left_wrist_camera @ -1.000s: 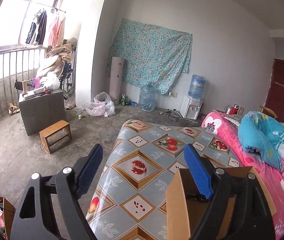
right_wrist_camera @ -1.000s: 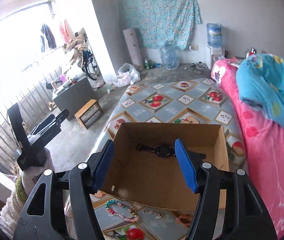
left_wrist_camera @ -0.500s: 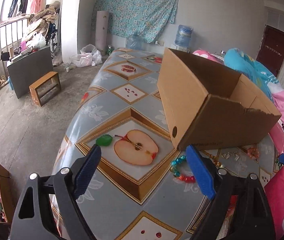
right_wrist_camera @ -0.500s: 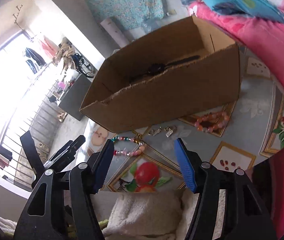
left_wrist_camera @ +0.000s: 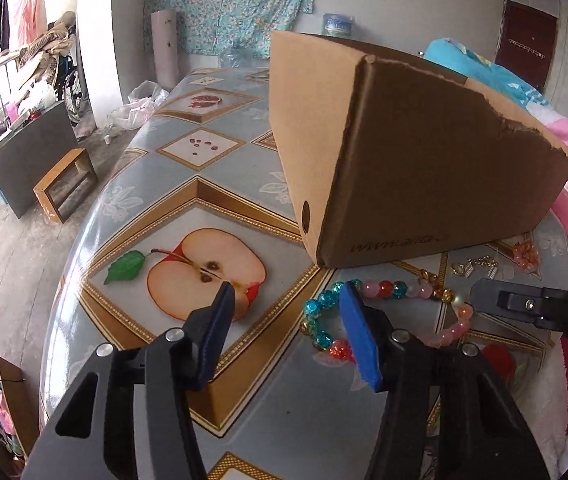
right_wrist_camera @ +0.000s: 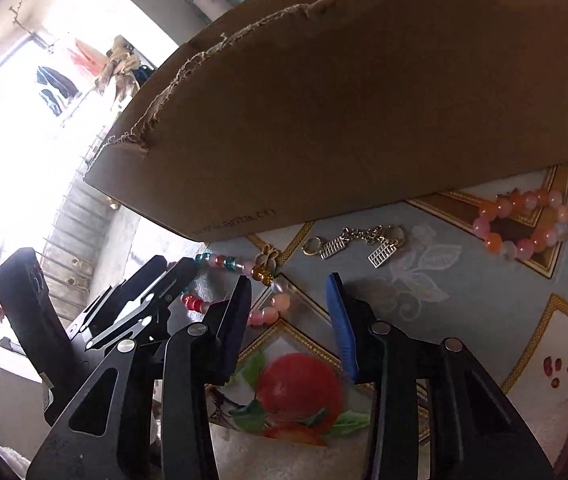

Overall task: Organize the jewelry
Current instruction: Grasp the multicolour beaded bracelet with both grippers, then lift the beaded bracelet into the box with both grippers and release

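Both claws low over the counter point(left_wrist_camera: 131, 360), in front of the box point(left_wrist_camera: 424, 152).

Left claw point(left_wrist_camera: 288, 332): jaws have just been closing, now about half apart, nothing between the pads. Its right finger point(left_wrist_camera: 358, 340) sits over the left end of the bead bracelet point(left_wrist_camera: 380, 292); most of the loop lies to the right of that finger, outside the gap. Only printed apple pattern shows between the fingers.

Right claw point(right_wrist_camera: 290, 320): jaws also just been closing, half apart, clamped on nothing. The same bracelet point(right_wrist_camera: 243, 268) lies up and to the left of its gap; the pink end of the loop passes just beside and partly behind its left finger point(right_wrist_camera: 235, 320).

Long axis of the loop runs across both views, roughly parallel to the box front, so each claw has one end of it.

Judgement: your right claw is the nearer to a bite; shift it slightly left and forward. Left needs a larger shift right.

Chain point(right_wrist_camera: 354, 242) and orange bracelet point(right_wrist_camera: 524, 224) lie further right, against the box.
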A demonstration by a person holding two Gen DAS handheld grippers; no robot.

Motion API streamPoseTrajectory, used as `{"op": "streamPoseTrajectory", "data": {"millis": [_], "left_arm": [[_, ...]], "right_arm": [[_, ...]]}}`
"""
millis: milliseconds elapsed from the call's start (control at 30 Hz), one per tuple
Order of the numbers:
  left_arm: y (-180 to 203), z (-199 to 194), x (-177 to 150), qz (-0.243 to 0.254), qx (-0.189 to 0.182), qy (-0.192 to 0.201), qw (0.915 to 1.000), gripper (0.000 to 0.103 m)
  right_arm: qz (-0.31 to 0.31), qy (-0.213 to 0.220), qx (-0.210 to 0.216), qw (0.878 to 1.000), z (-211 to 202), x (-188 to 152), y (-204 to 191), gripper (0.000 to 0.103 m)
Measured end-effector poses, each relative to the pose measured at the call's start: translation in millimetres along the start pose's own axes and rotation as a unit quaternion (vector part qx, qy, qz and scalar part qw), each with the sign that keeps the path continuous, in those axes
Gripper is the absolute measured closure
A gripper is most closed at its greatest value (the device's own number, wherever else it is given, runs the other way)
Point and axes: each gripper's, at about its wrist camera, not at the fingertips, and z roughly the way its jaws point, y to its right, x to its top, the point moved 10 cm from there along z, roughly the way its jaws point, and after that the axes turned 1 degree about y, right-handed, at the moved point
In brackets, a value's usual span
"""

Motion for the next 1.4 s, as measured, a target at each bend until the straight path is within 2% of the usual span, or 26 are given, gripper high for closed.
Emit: {"op": "streamPoseTrajectory", "data": {"millis": [67,133,200,267,333,467,733,833,967,1033,1067,1167,1400], "left_arm": [[5,1,0,0.031,0.012,0.001,0.9994,0.056],[11,1,-1,0.041,0.007,-0.001,0.9991,0.064],[14,-1,-2,0.045,0.0,-0.006,0.999,0.071],[21,-3,-6,0.048,-0.013,-0.013,0.9987,0.072],[29,-8,-11,0.052,-0.026,-0.02,0.9981,0.073],[45,-17,-20,0.051,-0.063,-0.035,0.9961,0.073],[43,-13,-19,0.07,-0.013,-0.041,0.9966,0.068],[40,-11,-17,0.074,0.001,-0.043,0.9963,0.062],[36,-9,-16,0.049,-0.011,-0.054,0.9973,0.062],[35,-8,-15,0.049,-0.008,-0.057,0.9971,0.066],[36,-9,-15,0.05,-0.011,-0.056,0.9971,0.075],[37,-8,-14,0.054,-0.008,-0.049,0.9973,0.093],[51,-29,-8,0.062,-0.011,-0.033,0.9975,0.094]], "right_arm": [[-0.022,0.001,-0.013,1.0,2,2,-4,0.066],[-0.042,-0.001,-0.02,0.999,5,1,-11,0.068],[-0.074,0.002,-0.042,0.996,7,1,-18,0.074],[-0.097,-0.003,-0.049,0.994,10,-3,-23,0.091],[-0.106,-0.005,-0.052,0.993,7,-14,-26,0.095],[-0.11,-0.009,-0.046,0.993,2,-20,-27,0.095],[-0.115,-0.001,-0.033,0.993,-7,-27,-17,0.095],[-0.117,0.006,-0.024,0.993,-11,-34,-16,0.094],[-0.125,0.014,-0.023,0.992,-12,-26,-8,0.094],[-0.128,0.017,-0.025,0.991,-17,-28,-8,0.094],[-0.13,0.018,-0.025,0.991,-19,-28,-8,0.094],[-0.128,0.023,-0.026,0.991,-19,-28,-11,0.095],[-0.097,0.036,0.003,0.995,-35,-35,-10,0.096]]}}
